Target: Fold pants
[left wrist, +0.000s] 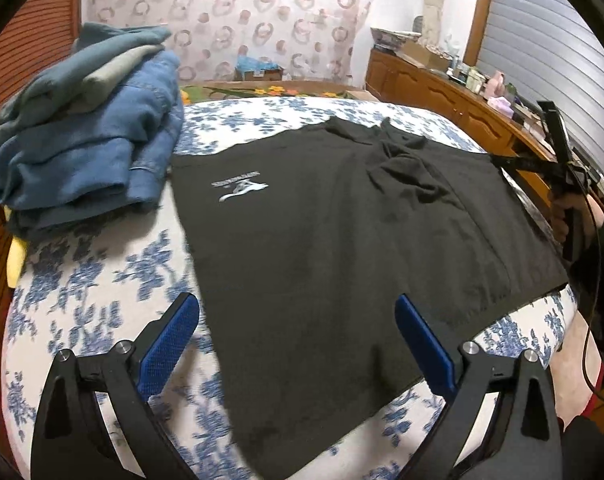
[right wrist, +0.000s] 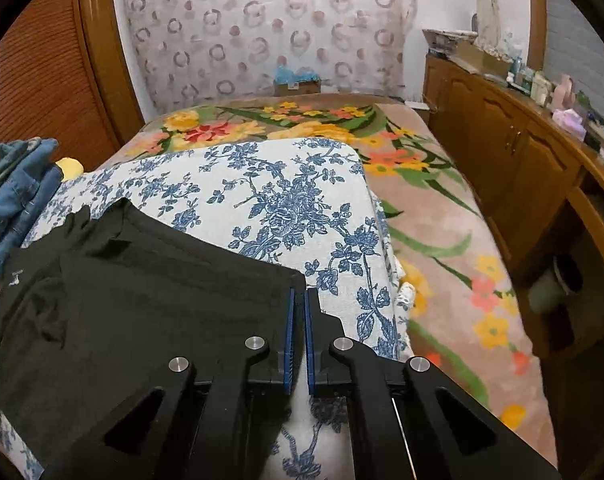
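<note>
At the bed's left edge a pile of folded clothes (left wrist: 85, 128) sits out of the way. The black pants (left wrist: 334, 248) lie spread across the bed (right wrist: 285, 200). The left hand-held gripper (left wrist: 297, 344) hovers wide open and empty over their near edge; the right hand-held gripper (right wrist: 298, 308) is pinched shut on their far right corner, likely to lift it for folding.

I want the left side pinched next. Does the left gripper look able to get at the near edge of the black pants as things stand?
Probably yes. The left gripper is open above the black pants, whose near edge lies flat on the floral cover with nothing on it. The folded blue clothes sit well off to the side.
</note>
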Demonstrator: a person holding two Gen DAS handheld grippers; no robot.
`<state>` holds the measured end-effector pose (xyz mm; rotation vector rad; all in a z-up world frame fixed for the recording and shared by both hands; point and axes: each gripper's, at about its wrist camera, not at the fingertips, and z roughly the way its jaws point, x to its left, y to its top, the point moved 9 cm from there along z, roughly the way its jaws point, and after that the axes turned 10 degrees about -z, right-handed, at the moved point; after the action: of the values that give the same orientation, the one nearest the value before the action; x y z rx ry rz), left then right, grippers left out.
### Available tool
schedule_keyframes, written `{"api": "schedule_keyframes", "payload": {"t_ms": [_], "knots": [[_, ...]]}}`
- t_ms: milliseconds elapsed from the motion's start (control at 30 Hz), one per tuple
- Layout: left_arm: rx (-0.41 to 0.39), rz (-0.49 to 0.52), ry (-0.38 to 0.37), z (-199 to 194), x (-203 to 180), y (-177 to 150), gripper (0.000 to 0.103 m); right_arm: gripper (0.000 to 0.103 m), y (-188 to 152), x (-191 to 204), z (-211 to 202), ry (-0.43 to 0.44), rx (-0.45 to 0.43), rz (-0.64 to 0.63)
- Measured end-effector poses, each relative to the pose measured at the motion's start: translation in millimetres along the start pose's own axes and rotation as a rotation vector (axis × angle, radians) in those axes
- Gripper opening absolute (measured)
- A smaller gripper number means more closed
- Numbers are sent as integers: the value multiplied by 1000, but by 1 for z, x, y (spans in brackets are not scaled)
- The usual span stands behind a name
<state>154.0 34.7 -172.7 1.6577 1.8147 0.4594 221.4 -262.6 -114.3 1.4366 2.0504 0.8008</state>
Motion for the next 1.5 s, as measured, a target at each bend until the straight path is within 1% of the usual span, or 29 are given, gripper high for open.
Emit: {"api": "schedule_keyframes", "payload": {"t_ms": [67, 133, 200, 233, 267, 300, 333, 400, 500, 600, 667, 733, 800, 900, 1033, 1067, 1100, 1167, 1233, 1333, 1500], "knots": [[-8, -8, 7, -3, 6, 1, 99, 10, 0, 3, -2, -11, -8, -8], [-12, -16, 11, -6, 10, 1, 99, 13, 0, 8, -9, -23, -23, -27], [-15, -19, 15, -8, 14, 0, 99, 26, -1, 11, -18, -35, -41, -41], [-15, -20, 17, -9, 15, -1, 99, 29, 0, 13, -23, -34, -51, -44], [-15, -22, 20, -10, 17, -3, 99, 33, -1, 17, -28, -25, -63, -46], [-15, -24, 21, -11, 19, -4, 96, 37, -3, 22, -35, -9, -78, -50], [-12, -27, 22, -12, 20, -6, 90, 39, -5, 26, -36, 2, -86, -55], [-4, -33, 26, -14, 23, -11, 90, 47, -10, 39, -46, 28, -113, -64], [2, -35, 31, -16, 26, -17, 90, 53, -22, 59, -59, 83, -134, -86], [5, -42, 32, -18, 28, -23, 89, 58, -34, 78, -66, 114, -142, -119], [6, -45, 27, -21, 29, -26, 85, 59, -42, 90, -69, 137, -141, -134], [4, -59, 23, -25, 31, -27, 76, 60, -50, 99, -70, 156, -139, -151], [-20, -79, 7, -33, 32, -24, 71, 60, -54, 104, -73, 166, -143, -161], [-30, -74, -3, -41, 30, -22, 63, 60, -57, 114, -75, 191, -145, -164], [-30, -63, -7, -47, 29, -23, 58, 60, -60, 119, -75, 200, -146, -189], [-28, -61, -8, -47, 29, -24, 57, 62, -61, 120, -76, 204, -148, -192], [-25, -59, -8, -48, 29, -26, 56, 67, -62, 121, -79, 212, -151, -194], [-14, -56, -12, -47, 29, -31, 55, 72, -61, 121, -78, 216, -156, -195], [3, -55, -9, -44, 30, -37, 52, 72, -63, 120, -78, 203, -160, -204], [19, -60, -7, -42, 32, -45, 48, 72, -64, 122, -75, 210, -161, -209], [35, -67, -11, -40, 32, -52, 46, 72, -65, 125, -76, 223, -162, -195]]}}
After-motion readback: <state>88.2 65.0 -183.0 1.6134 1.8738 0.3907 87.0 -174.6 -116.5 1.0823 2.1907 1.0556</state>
